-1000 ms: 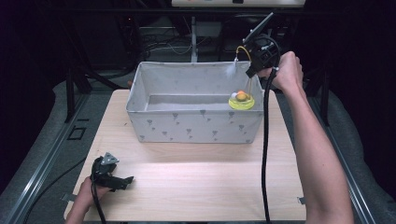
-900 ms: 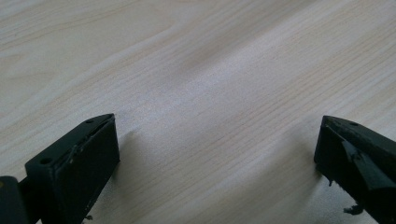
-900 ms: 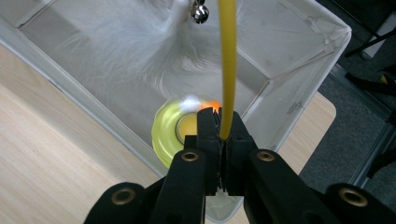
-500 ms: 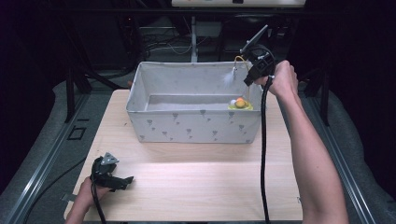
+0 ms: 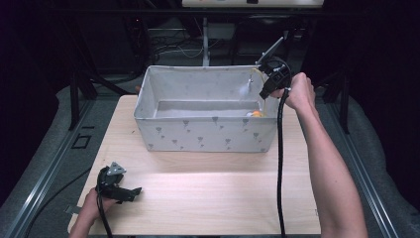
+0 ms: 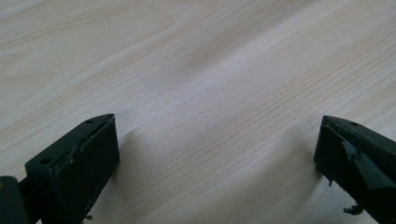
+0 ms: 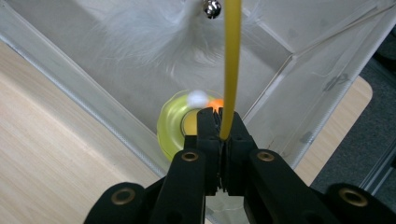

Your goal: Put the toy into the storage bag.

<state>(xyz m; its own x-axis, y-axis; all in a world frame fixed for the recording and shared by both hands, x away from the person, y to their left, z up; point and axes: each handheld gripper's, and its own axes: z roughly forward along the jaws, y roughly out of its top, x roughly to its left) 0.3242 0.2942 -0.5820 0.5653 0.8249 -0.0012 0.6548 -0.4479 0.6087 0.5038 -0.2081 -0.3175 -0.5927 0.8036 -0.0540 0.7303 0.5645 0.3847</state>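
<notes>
My right gripper (image 5: 266, 93) hangs over the right end of the grey fabric bin (image 5: 208, 135), pointing down into it. Its jaws (image 7: 219, 123) are shut on a thin yellow wand (image 7: 231, 65). The wand carries white feathers (image 7: 154, 32) and a small bell (image 7: 212, 7) at its far end. Just past the jaws, low in the bin, is a yellow-green round toy (image 7: 173, 126) with an orange ball; I cannot tell whether it joins the wand. My left gripper (image 5: 130, 192) rests on the table at the front left, its jaws (image 6: 217, 140) open over bare wood.
The bin stands at the back middle of the light wooden table (image 5: 213, 188). Its tall soft walls (image 7: 93, 107) close in around the right gripper. A black cable (image 5: 279, 163) hangs from that gripper along the forearm. Dark frames and cables stand behind the table.
The right gripper has sunk toward the bin with the wand in it, and the round toy now shows lower behind the front wall. The left gripper has stayed put.
</notes>
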